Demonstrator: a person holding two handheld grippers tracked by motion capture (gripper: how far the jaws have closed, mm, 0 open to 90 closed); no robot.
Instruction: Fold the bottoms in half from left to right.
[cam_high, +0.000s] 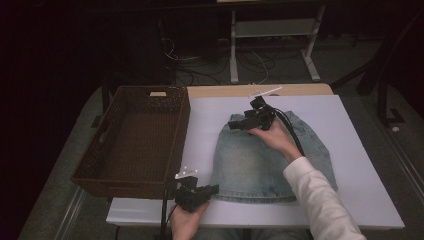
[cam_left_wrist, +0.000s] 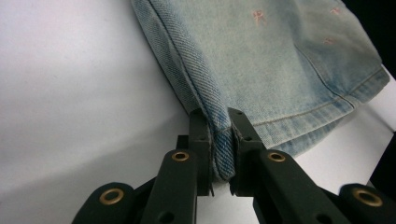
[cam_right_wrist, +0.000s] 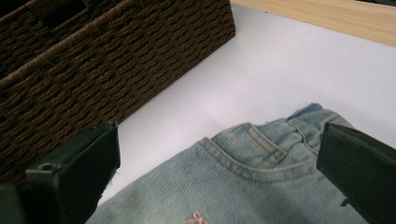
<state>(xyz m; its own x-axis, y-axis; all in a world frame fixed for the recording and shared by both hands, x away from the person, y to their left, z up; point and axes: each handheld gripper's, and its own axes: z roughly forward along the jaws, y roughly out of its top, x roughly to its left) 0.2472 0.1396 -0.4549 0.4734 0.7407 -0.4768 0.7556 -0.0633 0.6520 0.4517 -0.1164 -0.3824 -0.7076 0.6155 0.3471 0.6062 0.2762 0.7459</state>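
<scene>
Two grippers on denim skirt (cam_high: 270, 155): our left gripper (cam_left_wrist: 218, 140) clamps its hem corner for lifting; right gripper (cam_right_wrist: 215, 172) hovers jaws apart over the waistband corner beneath.

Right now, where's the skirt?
High view: the skirt lies flat mid-table on the white sheet, right of the basket, its near-left hem corner pinched by the left gripper.

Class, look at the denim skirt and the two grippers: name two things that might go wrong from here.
1. The left gripper pinches only the hem corner of the skirt; the denim may slip out when lifted.
2. The right gripper hangs open over the waistband; closing there may miss the edge, near the basket.
</scene>
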